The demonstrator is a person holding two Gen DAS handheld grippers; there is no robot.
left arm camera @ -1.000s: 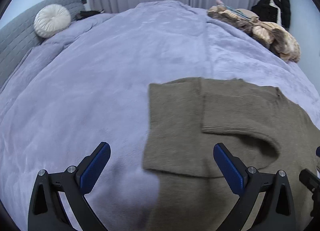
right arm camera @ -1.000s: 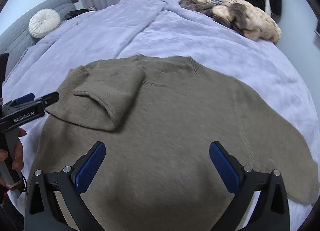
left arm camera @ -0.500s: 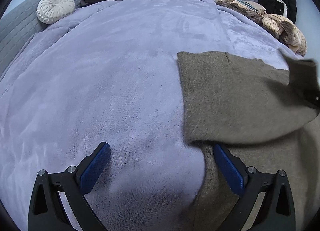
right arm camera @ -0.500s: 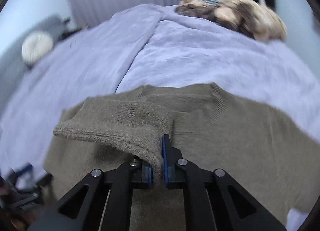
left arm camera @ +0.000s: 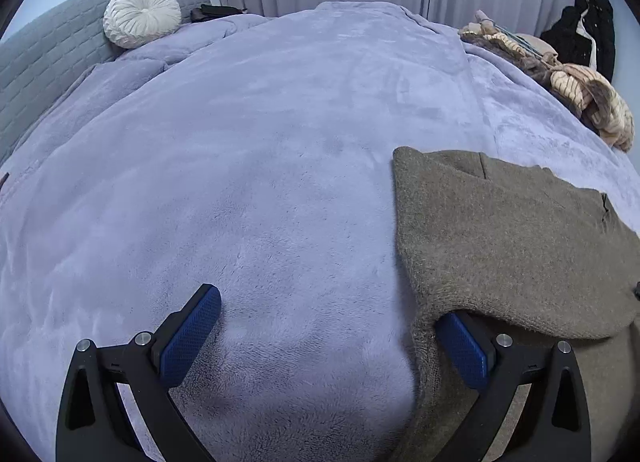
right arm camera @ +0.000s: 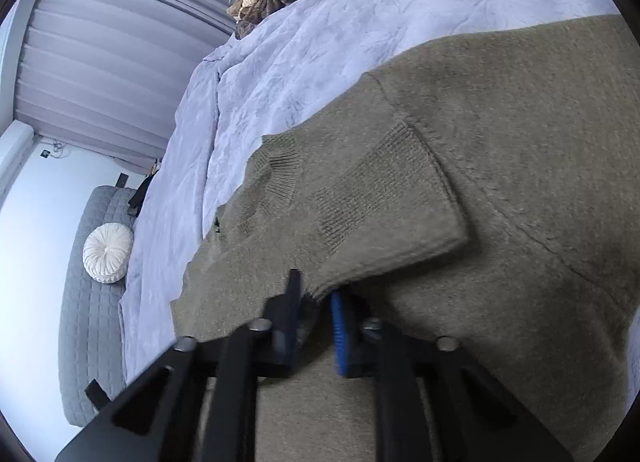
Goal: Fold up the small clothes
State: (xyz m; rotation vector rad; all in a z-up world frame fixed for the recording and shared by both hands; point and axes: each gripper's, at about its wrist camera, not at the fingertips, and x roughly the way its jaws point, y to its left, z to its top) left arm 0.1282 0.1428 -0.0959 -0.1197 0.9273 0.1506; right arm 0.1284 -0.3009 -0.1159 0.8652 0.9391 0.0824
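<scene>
An olive-brown knit sweater (left arm camera: 504, 238) lies on the lavender blanket, its left sleeve folded across the body. In the right wrist view the sleeve cuff (right arm camera: 384, 202) lies over the sweater's chest (right arm camera: 540, 150). My right gripper (right arm camera: 316, 302) is rolled sideways, its jaws a small gap apart at the sleeve's edge, with the fabric just at the tips. My left gripper (left arm camera: 332, 326) is open and empty, low over the blanket; its right finger (left arm camera: 460, 346) is tucked under the sweater's folded edge.
The bed's lavender blanket (left arm camera: 260, 150) spreads left and ahead. A round white cushion (left arm camera: 142, 16) leans on the grey headboard (left arm camera: 52, 50). A heap of beige and brown clothes (left arm camera: 580, 90) lies at the far right, with dark garments (left arm camera: 592, 26) hanging behind.
My right gripper closed on the sleeve, carried it across the sweater's body while rolling sideways, and its jaws have now parted. My left gripper shifted left, its right finger under the folded edge.
</scene>
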